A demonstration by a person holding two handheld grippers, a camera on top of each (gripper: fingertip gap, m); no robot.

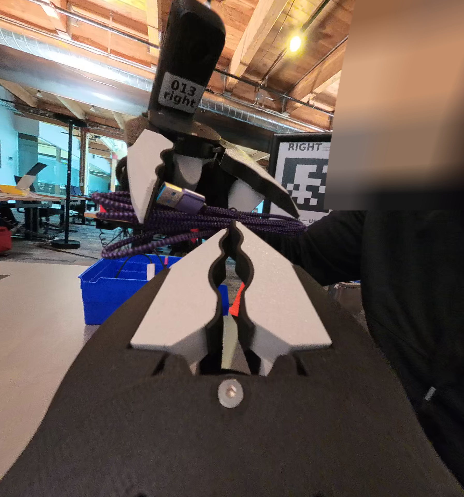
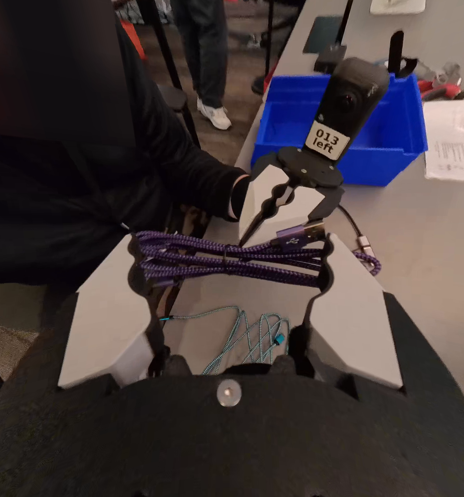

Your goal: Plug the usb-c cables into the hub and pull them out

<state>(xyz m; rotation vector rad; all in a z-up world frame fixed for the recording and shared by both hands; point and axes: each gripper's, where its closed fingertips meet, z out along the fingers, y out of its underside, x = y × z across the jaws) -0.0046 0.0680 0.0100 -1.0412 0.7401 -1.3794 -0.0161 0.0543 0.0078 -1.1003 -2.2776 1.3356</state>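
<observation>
Above the grey worktop (image 2: 413, 269) and near the blue bin (image 2: 360, 161), the purple cable bundle (image 2: 225, 261) spans crosswise inside the wide-open right claw (image 2: 230, 258), the left claw (image 1: 232, 228) closed, tips touching its middle; no hub is visible.

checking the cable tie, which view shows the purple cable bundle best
Right wrist view: the purple cable bundle spans the open right gripper, tie and plug visible. Left wrist view shows it partly hidden behind both grippers' jaws.
</observation>
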